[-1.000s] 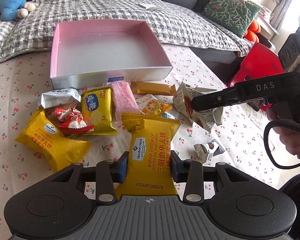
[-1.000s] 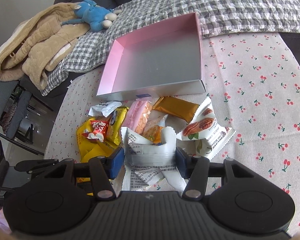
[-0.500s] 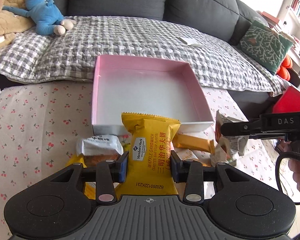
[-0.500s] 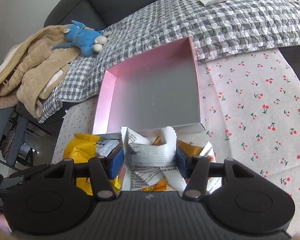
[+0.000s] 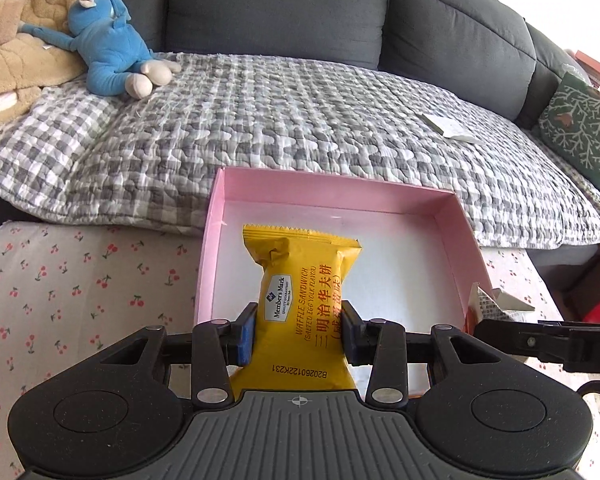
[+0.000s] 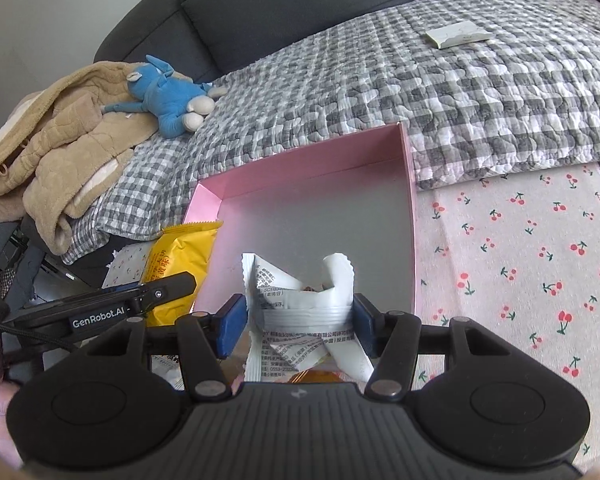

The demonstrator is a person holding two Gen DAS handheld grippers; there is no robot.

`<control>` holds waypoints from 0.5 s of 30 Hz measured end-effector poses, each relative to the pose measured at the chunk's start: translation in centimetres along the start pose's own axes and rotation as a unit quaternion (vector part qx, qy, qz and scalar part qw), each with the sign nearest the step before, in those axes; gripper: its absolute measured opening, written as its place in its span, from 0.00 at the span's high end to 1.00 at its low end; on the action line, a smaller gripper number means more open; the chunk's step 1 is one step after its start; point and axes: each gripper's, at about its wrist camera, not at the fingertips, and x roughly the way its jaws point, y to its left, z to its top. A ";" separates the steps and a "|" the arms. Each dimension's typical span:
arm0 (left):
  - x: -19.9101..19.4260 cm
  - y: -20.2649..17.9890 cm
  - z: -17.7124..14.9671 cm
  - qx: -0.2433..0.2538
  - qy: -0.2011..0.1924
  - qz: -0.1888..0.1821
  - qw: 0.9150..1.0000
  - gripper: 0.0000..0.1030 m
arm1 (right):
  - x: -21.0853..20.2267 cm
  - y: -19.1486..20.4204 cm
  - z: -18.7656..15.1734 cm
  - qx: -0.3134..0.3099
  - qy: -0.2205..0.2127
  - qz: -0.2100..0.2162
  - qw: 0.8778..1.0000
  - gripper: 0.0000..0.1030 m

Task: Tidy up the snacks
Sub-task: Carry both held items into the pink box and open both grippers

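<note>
My left gripper (image 5: 298, 332) is shut on a yellow waffle-sandwich packet (image 5: 300, 276), which hangs over the near left part of the open pink box (image 5: 456, 240). In the right wrist view, my right gripper (image 6: 298, 316) is shut on a crumpled white snack packet (image 6: 300, 292) just over the near edge of the same pink box (image 6: 410, 200). The box floor looks bare. The yellow packet (image 6: 180, 256) shows there at the left, held by a black finger (image 6: 160, 290) of the left gripper. A finger (image 5: 520, 336) of the right gripper enters the left wrist view from the right.
The box sits on a cherry-print tablecloth (image 6: 520, 280) against a dark sofa with a grey checked quilt (image 5: 300, 120). A blue plush toy (image 5: 108, 40), a tan blanket (image 6: 60, 140), a green cushion (image 5: 580, 136) and a small white packet (image 5: 450, 128) lie on the sofa.
Both grippers carried their packets forward from the snack pile to over the pink box. The pile on the cloth has dropped out of view.
</note>
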 end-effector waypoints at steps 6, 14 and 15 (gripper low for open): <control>2.6 -0.2 -0.1 0.008 0.004 0.014 1.000 0.62 | 1.4 -0.4 0.3 -0.011 0.004 -0.007 1.000 0.48; 4.6 0.2 -1.0 0.016 0.013 0.023 1.000 0.62 | 2.3 -0.5 0.4 -0.028 0.011 -0.019 0.999 0.44; 4.7 0.2 -1.1 0.017 0.013 0.023 1.000 0.61 | 2.4 -0.5 0.4 -0.031 0.012 -0.021 0.999 0.42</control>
